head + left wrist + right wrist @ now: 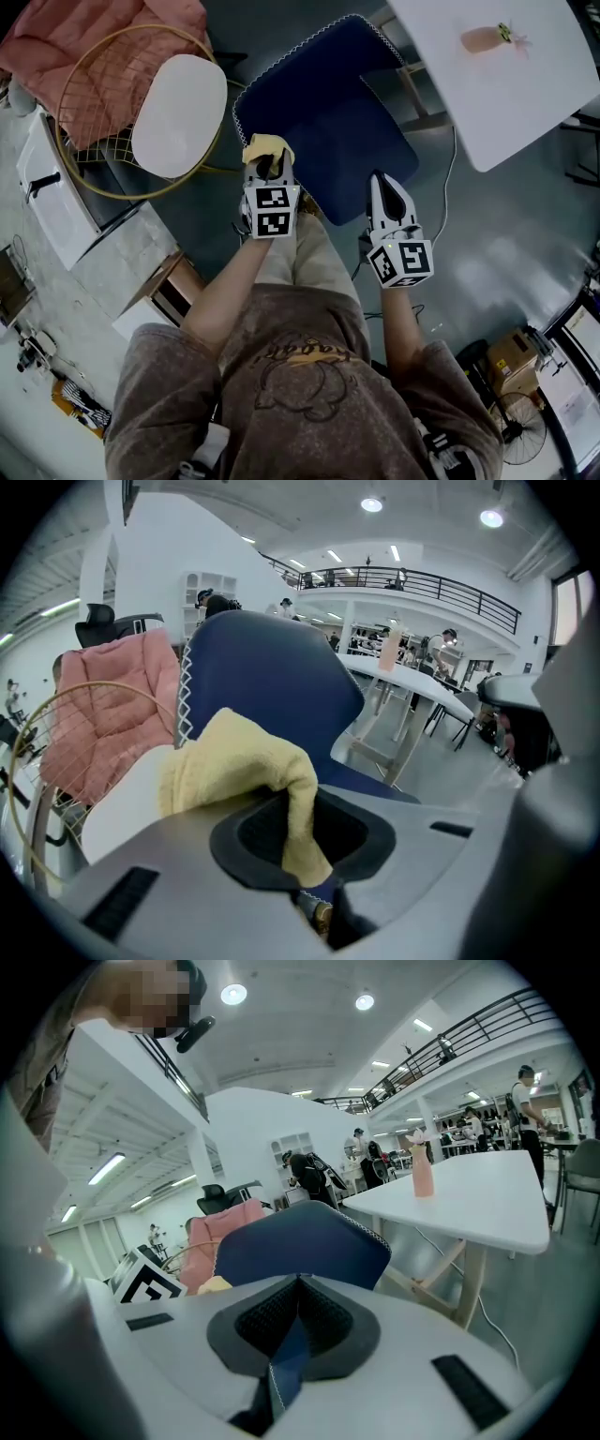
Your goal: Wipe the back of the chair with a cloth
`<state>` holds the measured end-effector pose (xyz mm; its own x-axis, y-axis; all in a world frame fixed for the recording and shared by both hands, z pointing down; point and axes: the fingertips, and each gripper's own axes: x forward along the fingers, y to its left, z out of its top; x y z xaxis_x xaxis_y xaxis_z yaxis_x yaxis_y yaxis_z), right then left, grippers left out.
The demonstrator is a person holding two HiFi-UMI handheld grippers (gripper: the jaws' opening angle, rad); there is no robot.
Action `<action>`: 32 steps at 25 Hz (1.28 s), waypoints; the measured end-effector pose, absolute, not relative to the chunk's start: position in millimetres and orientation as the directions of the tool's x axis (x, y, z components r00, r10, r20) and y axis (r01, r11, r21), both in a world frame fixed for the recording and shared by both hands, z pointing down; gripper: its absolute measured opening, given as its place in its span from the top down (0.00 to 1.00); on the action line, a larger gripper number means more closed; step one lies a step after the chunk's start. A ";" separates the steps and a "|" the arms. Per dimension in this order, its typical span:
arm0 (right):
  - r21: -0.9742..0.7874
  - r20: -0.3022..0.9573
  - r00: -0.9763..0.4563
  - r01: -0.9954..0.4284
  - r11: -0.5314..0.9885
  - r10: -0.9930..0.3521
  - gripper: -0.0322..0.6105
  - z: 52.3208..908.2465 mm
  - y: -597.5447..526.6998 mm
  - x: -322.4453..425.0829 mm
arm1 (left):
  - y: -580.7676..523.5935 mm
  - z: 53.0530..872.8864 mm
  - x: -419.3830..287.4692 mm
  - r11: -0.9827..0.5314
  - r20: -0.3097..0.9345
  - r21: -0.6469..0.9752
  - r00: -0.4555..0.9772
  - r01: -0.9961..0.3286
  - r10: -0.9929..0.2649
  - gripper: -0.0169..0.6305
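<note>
Here, the blue chair point(319, 103) stands before the person, its stitched edge pinched in the closed right gripper point(381, 185). The left gripper point(270, 167) clamps the yellow cloth point(262, 146) at the chair's near edge. Wiping seems about to begin; next, sweep across the back.

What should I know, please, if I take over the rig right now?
The left gripper is shut on the cloth; the right gripper is shut, empty.
Both point at the chair back ahead; the cloth looks short of it.
Done: cloth in hand. Left: wipe the chair back.
</note>
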<state>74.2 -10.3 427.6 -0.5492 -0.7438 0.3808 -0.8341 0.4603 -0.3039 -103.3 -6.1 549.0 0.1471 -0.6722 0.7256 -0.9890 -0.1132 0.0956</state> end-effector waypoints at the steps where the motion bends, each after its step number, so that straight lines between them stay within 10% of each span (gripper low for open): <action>1: -0.304 0.381 -0.547 -0.835 0.458 -0.745 0.91 427.9 -11.4 75.3 | -8.8 551.0 -101.6 -0.107 0.727 0.098 0.145 -0.989 -0.671 0.89; 32: -0.315 0.442 -0.480 -0.874 0.370 -0.758 0.91 464.7 -20.4 113.6 | -121.9 593.2 -45.8 -0.213 0.720 0.131 0.241 -0.968 -0.650 0.89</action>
